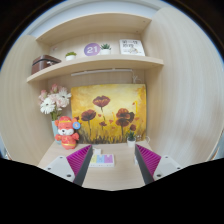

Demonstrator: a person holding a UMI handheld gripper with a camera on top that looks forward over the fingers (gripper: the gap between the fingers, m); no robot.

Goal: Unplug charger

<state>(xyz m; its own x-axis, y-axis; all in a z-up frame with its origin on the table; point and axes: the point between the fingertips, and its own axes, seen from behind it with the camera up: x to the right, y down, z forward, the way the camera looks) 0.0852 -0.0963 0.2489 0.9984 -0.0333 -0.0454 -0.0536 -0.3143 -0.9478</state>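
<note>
My gripper [113,166] is open, its magenta pads [80,160] wide apart above the light wooden desk [115,178]. A flat white block with small coloured marks [102,158] lies on the desk between the fingers, close to the left one and not touched by either. I cannot tell whether it is the charger or a socket strip. No cable or plug shows clearly. A small white shape sits by the right finger [146,160]; what it is cannot be told.
A flower painting [108,112] leans against the back wall. An orange toy figure [65,131] and a vase of pale flowers [53,102] stand at the left. A small potted plant [130,135] stands at the right. A shelf [95,65] above holds small items.
</note>
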